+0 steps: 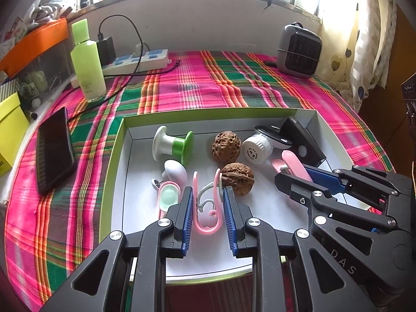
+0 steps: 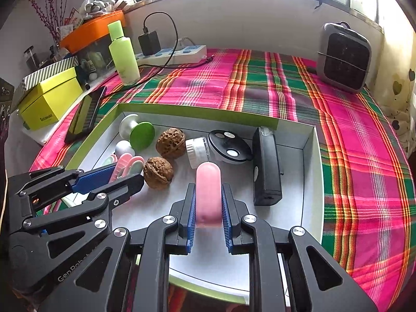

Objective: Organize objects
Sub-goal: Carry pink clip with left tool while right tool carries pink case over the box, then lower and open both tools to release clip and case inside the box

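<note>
A white tray with a green rim lies on the plaid cloth. It holds two walnuts, a green-and-white spool, a white cap and a black device. My left gripper is low over the tray's near side, shut on a pink looped clip. My right gripper is shut on a pink rounded piece just right of it. Each gripper shows in the other's view, the right gripper and the left gripper.
A dark phone leans left of the tray. Behind it stand a green bottle, a power strip with a charger and cable, and a yellow box. A small grey heater sits at the back right.
</note>
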`<action>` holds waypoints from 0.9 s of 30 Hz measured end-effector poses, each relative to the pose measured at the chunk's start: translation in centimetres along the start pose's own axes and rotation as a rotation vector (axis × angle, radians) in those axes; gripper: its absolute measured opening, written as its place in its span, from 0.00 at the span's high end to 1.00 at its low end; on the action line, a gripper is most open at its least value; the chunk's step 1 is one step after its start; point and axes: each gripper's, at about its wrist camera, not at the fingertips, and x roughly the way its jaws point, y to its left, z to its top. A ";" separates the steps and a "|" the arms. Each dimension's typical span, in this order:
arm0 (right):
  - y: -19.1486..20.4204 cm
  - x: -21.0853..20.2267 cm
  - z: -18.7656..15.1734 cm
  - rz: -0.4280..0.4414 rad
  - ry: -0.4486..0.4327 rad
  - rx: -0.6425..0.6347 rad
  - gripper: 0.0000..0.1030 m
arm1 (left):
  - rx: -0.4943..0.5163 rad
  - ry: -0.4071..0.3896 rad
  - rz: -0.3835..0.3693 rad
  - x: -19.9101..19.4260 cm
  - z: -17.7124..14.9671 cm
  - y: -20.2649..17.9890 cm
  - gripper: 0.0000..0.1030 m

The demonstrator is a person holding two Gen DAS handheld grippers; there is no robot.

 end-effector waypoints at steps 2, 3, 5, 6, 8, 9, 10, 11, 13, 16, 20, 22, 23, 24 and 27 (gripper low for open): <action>0.1 0.1 0.0 -0.004 0.000 -0.004 0.82 | 0.003 -0.002 0.002 0.0 0.0 -0.1 0.79; 0.1 0.1 0.0 -0.007 -0.001 -0.008 0.82 | 0.003 -0.002 0.003 0.0 0.0 -0.1 0.79; 0.1 0.1 -0.1 -0.010 0.000 -0.010 0.82 | 0.000 -0.002 0.002 0.0 -0.1 -0.1 0.79; 0.1 0.1 -0.1 -0.010 0.000 -0.010 0.82 | 0.000 -0.003 0.004 0.0 -0.1 -0.1 0.79; 0.1 0.1 -0.1 -0.013 -0.002 -0.013 0.82 | -0.001 -0.004 0.004 0.0 -0.1 -0.2 0.79; 0.2 0.2 -0.1 -0.015 -0.002 -0.015 0.82 | 0.002 -0.004 0.007 0.1 -0.1 -0.2 0.79; 0.2 0.2 -0.1 -0.018 -0.002 -0.016 0.82 | 0.003 -0.003 0.004 0.1 -0.1 -0.2 0.79; 0.2 0.2 -0.1 -0.019 -0.003 -0.017 0.82 | 0.003 -0.003 0.003 0.1 -0.1 -0.2 0.79; 0.1 0.3 -0.1 -0.022 -0.004 -0.016 0.82 | 0.003 -0.002 0.005 0.1 -0.1 -0.2 0.79; 0.1 0.3 -0.1 -0.019 -0.003 -0.014 0.82 | 0.004 -0.003 0.006 0.1 0.0 -0.2 0.79; 0.1 0.3 -0.1 -0.016 -0.004 -0.016 0.82 | 0.004 -0.003 0.004 0.2 -0.1 -0.2 0.79; 0.1 0.3 -0.1 -0.019 -0.007 -0.017 0.82 | 0.003 -0.002 0.003 0.2 0.0 -0.2 0.79; 0.1 0.2 -0.1 -0.018 -0.008 -0.018 0.82 | 0.003 -0.002 0.002 0.2 0.0 -0.2 0.78; 0.2 0.2 -0.1 -0.018 -0.009 -0.019 0.82 | 0.003 -0.002 0.001 0.2 0.0 -0.2 0.78; 0.3 0.1 -0.1 -0.022 -0.013 -0.025 0.82 | 0.002 -0.001 0.000 0.2 0.0 -0.2 0.77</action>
